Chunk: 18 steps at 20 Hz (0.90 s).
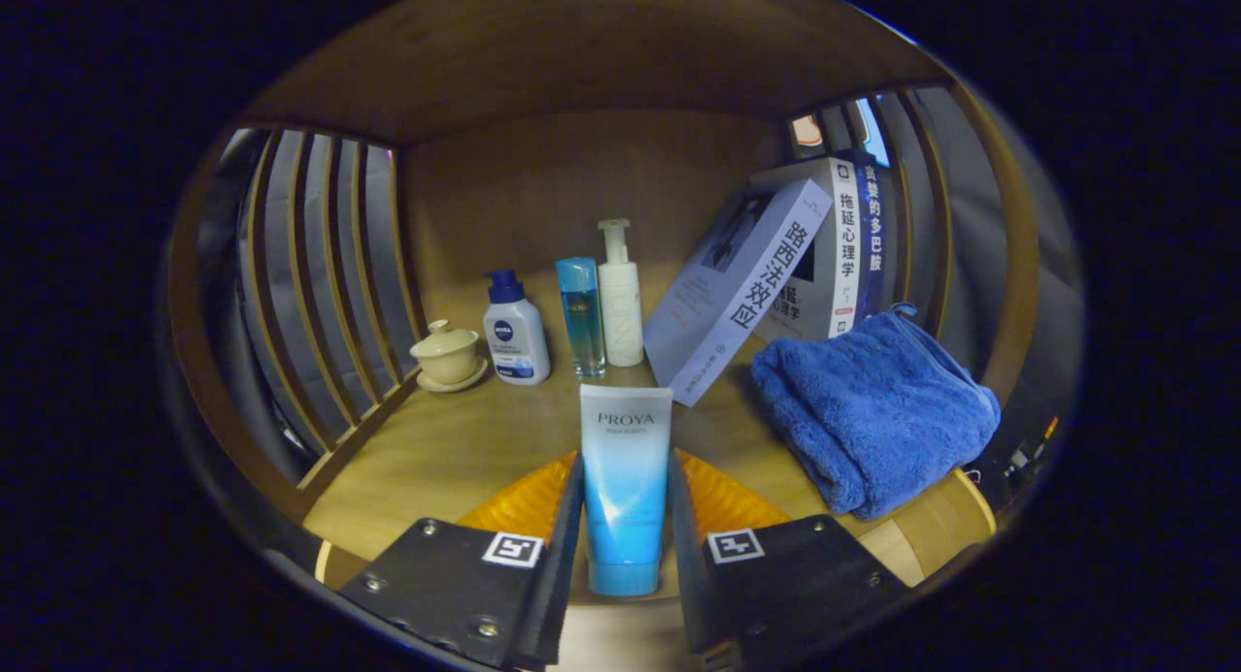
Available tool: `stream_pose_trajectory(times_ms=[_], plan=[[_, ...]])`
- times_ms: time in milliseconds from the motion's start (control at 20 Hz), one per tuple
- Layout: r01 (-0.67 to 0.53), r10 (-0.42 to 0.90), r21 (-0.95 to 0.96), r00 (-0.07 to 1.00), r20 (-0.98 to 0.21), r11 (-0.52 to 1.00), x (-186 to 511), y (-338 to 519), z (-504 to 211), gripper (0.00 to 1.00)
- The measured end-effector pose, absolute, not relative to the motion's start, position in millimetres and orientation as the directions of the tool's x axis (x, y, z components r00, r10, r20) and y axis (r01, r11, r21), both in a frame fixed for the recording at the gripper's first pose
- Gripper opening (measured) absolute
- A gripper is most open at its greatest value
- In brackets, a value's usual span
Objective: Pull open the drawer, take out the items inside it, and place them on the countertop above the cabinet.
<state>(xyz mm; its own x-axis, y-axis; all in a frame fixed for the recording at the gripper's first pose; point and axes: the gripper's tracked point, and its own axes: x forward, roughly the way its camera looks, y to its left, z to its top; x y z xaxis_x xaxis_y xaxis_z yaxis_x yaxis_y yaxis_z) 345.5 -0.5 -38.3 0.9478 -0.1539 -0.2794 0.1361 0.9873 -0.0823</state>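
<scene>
A blue-and-white tube stands upright on its cap between my two fingers, and my gripper is shut on it, both pads pressing its sides. The tube hovers at or just over the wooden countertop near its front edge; I cannot tell if the cap touches the wood. Beyond the fingers, toward the back wall, stand a small white bottle with a dark blue cap, a slim blue bottle and a white pump bottle.
A lidded cream teacup on a saucer sits at the back left by the slatted side rail. Books lean at the back right. A folded blue towel lies just right of the fingers.
</scene>
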Motion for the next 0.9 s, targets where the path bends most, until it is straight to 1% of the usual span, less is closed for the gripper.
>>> stream_pose_trajectory(times_ms=[100,250,350,400,600,750,900], plan=[[0.121,-0.144,-0.103,0.955,-0.260,0.987,335,3,-33,0.50],[0.108,-0.131,-0.111,0.964,-0.229,0.988,311,10,-21,0.75],[0.069,-0.091,-0.097,0.966,-0.242,0.993,290,24,-19,0.76],[0.055,-0.074,-0.086,0.966,-0.247,0.995,278,29,-19,0.83],[0.024,-0.036,-0.053,0.973,-0.227,0.998,228,41,-10,0.98],[0.009,-0.018,-0.046,0.982,-0.186,0.999,184,48,-1,1.00],[0.019,-0.032,-0.104,0.991,-0.129,0.994,139,42,10,1.00]])
